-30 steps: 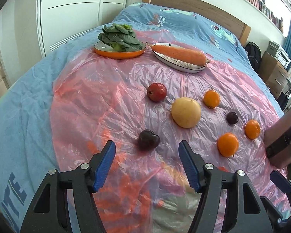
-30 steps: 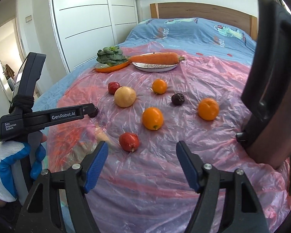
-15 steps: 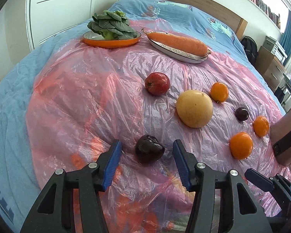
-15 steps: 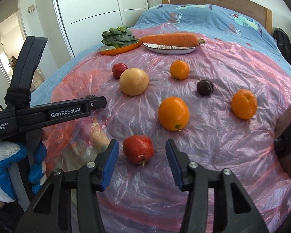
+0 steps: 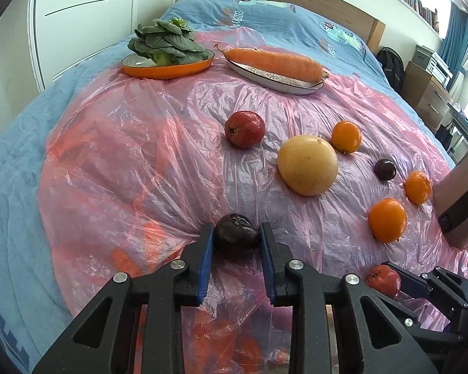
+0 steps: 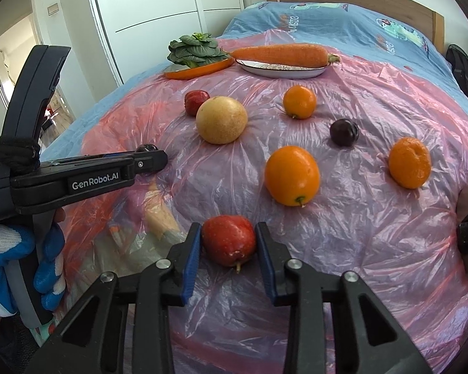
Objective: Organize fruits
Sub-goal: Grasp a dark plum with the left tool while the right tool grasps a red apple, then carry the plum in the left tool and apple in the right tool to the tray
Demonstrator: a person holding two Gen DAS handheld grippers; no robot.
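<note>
Left hand-held gripper [image 5: 236, 240]: its blue pads touch both sides of a dark plum [image 5: 236, 232]; it is pinching the plum, which sits on the pink plastic sheet [image 5: 140, 143].
Right hand-held gripper [image 6: 228, 246]: its pads sit on each side of a red apple [image 6: 228, 243], touching or almost touching; I cannot tell if it grips. The apple rests on the sheet.
Other fruit: a big yellow fruit [image 6: 221, 120], three oranges [image 6: 292, 175], a second plum [image 6: 343, 131] and a second red apple [image 5: 244, 129] lie apart on the sheet, on the bed [image 5: 12, 143].
Far plates: greens [image 5: 163, 43] on an orange plate [image 5: 168, 68]; a carrot [image 5: 273, 59] on a white plate [image 5: 277, 80].
Hidden: in the right view the far apple is half behind the yellow fruit, and the left gripper covers most of its plum.
Cut off: a brown thing [image 5: 461, 199] at the right edge; hard to tell what it is.
</note>
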